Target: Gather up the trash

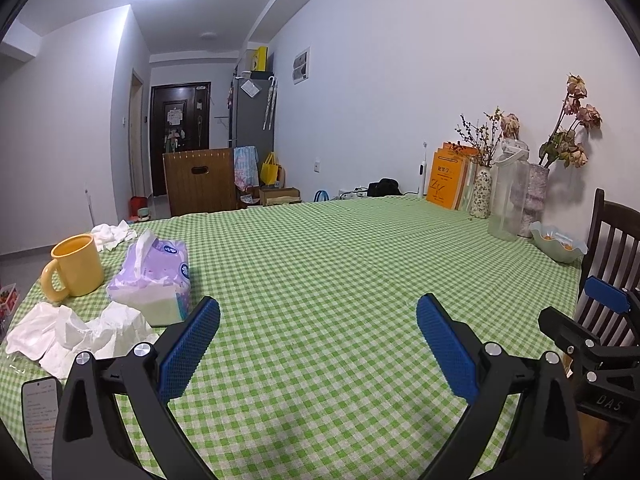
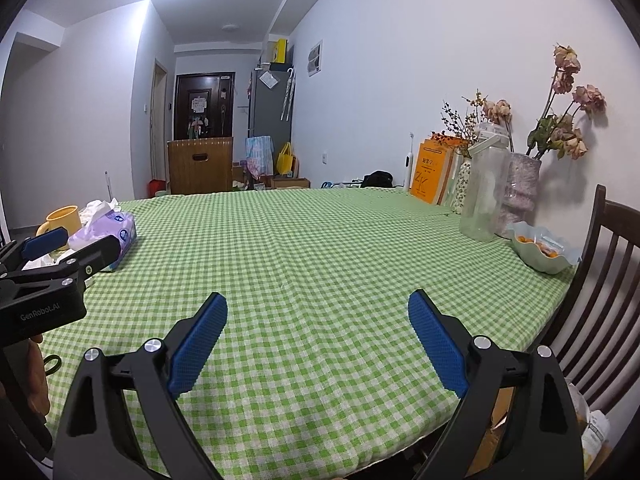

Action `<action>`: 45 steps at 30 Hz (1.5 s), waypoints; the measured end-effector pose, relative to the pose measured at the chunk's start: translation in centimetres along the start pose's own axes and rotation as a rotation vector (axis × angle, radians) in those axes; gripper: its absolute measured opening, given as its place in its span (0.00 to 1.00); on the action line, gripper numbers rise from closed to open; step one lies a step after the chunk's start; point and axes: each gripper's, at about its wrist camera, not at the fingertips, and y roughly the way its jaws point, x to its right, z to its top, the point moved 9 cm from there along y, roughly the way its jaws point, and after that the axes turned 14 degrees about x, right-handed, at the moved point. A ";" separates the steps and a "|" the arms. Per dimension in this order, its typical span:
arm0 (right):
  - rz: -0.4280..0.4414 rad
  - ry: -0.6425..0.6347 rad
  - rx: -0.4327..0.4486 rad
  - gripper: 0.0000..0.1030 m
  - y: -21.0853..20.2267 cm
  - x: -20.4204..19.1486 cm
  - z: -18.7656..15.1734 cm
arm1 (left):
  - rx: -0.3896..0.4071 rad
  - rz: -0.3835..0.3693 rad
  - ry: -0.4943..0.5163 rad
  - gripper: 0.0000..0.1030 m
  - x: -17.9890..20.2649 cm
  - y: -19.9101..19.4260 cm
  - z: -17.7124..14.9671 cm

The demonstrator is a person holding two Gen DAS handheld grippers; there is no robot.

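Note:
Crumpled white tissues [image 1: 76, 336] lie on the green checked tablecloth [image 1: 320, 272] at the near left, just left of my left gripper [image 1: 318, 312], which is open and holds nothing. A second wad of tissue [image 1: 112, 235] sits farther back behind the yellow mug [image 1: 76, 270]. A purple tissue pack [image 1: 154, 276] lies between them. My right gripper [image 2: 318, 306] is open and empty over bare cloth near the table's front edge. In the right wrist view the left gripper [image 2: 52, 256] shows at the left edge, in front of the tissue pack [image 2: 110, 234] and mug [image 2: 62, 218].
A phone [image 1: 40, 420] lies at the near left corner. Along the right wall stand orange books [image 1: 448, 180], vases with dried flowers [image 1: 532, 196], a clear jug [image 1: 510, 196] and a green snack bowl [image 1: 558, 244]. A dark wooden chair [image 2: 600, 280] stands at the table's right end.

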 end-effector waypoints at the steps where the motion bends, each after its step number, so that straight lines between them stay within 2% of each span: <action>1: -0.001 0.000 0.000 0.86 0.0 0.0 0.0 | 0.000 0.000 0.000 0.93 0.0 0.0 0.1; 34: -0.025 0.006 -0.005 0.86 0.0 0.7 -0.6 | 0.010 -0.002 0.013 0.93 0.1 -0.1 0.0; 45: -0.023 0.013 -0.012 0.86 0.1 0.8 -0.8 | -0.004 0.010 0.055 0.93 0.2 0.2 -0.2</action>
